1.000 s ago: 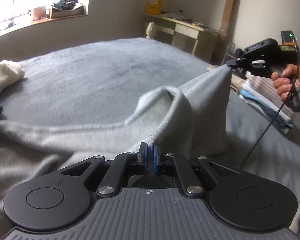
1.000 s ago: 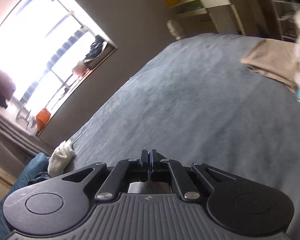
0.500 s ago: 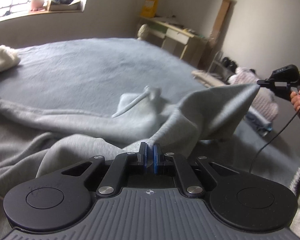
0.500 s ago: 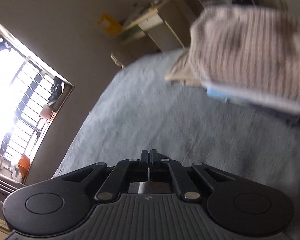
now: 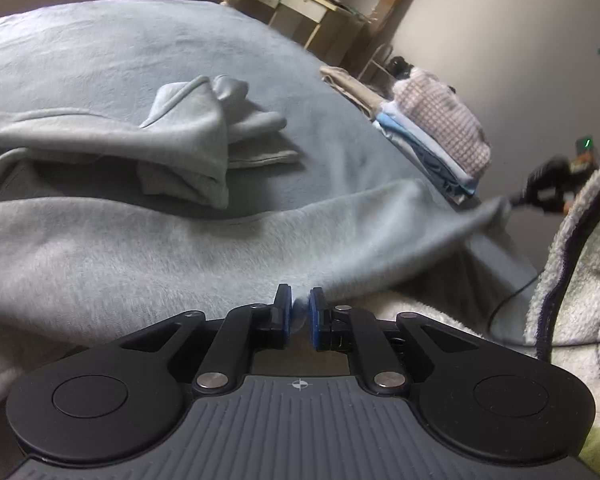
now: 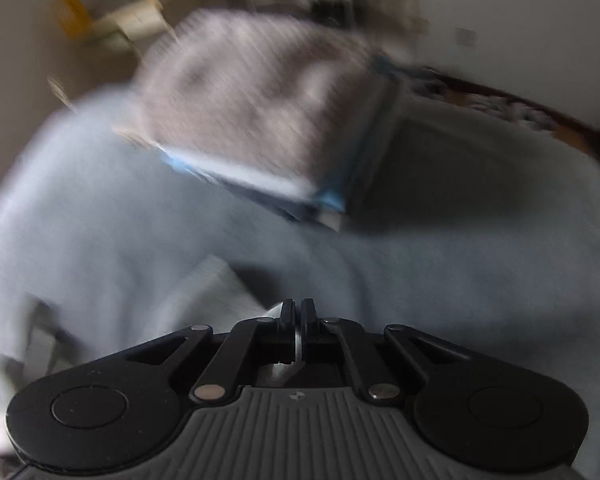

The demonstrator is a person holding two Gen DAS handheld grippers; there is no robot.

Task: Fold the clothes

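— Well, how does that grey sweatshirt (image 5: 148, 248) handle, you reckon?

— Soft, limp, fleecy and a bit weighty; it sags onto the bed (image 5: 100, 40) between the two grips. The left gripper (image 5: 299, 312) has its fingers (image 5: 283, 314) pinched narrow on the hem just ahead of them; the right gripper (image 6: 298, 320) has its fingers closed on a sliver of the same cloth.

— Where would you hold it?

— By hem corners and seams, where it's thicker. The sleeve (image 5: 204, 136) lies bunched beyond the left fingers.
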